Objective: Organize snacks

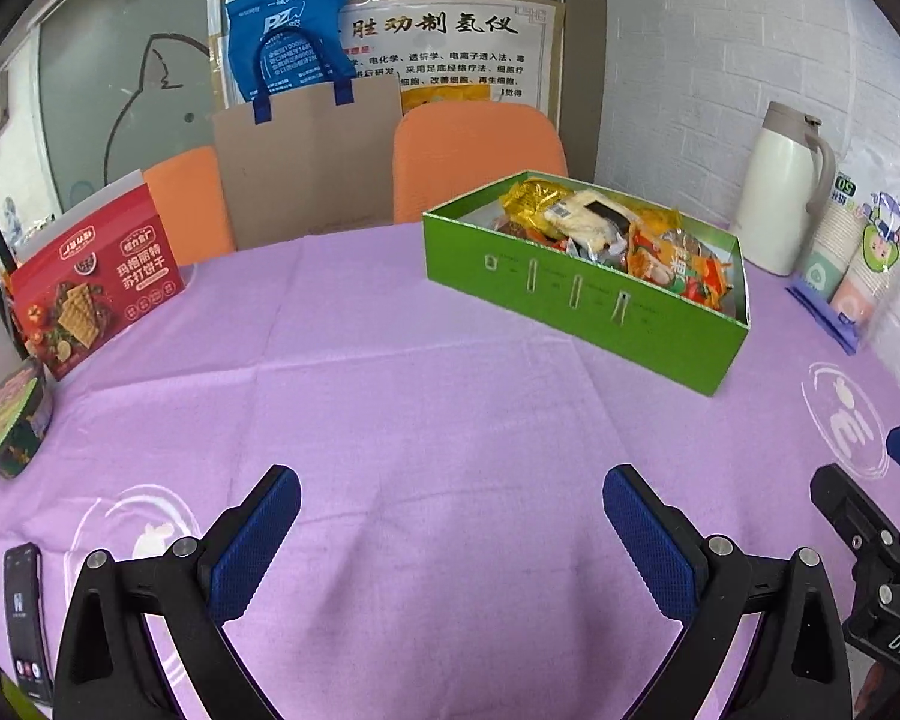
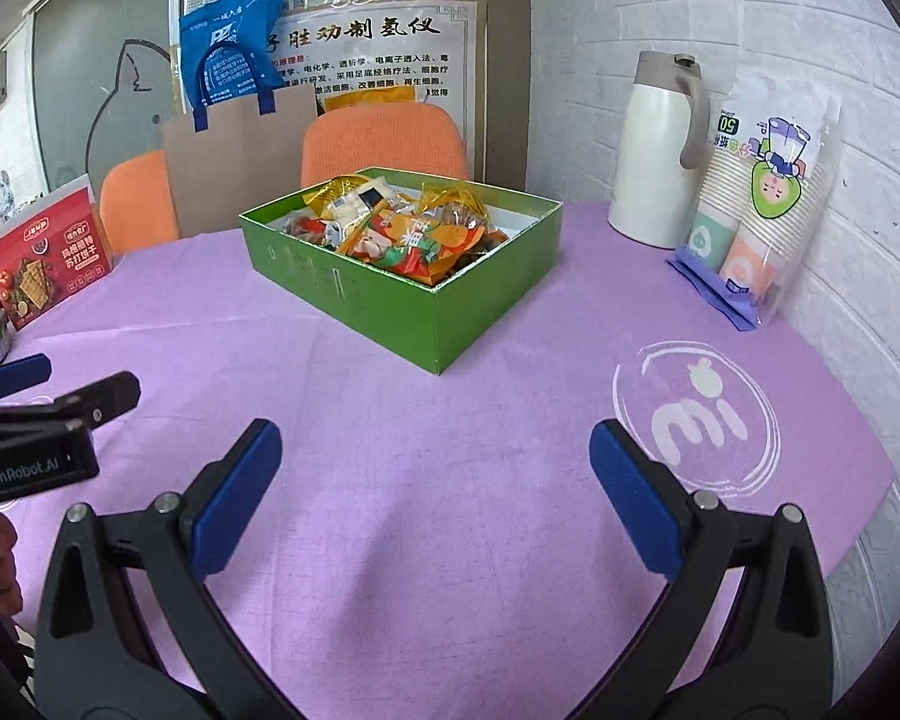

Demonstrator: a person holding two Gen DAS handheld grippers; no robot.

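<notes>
Both tongs hang spread and empty just above a table point(image 1: 426, 408) covered in purple cloth. Ahead of the left tongs point(image 1: 450, 516) and to their right sits an open green box point(image 1: 576, 306) piled with snack packets point(image 1: 618, 234); from the right tongs point(image 2: 435, 468) it lies ahead, slightly left. Far left of the left tongs stand a red cracker box point(image 1: 90, 288) and a dark hexagonal tin point(image 1: 12, 420). Far right of the right tongs stand a white thermos jug point(image 2: 654, 156) and a bagged stack of paper cups point(image 2: 756, 204).
</notes>
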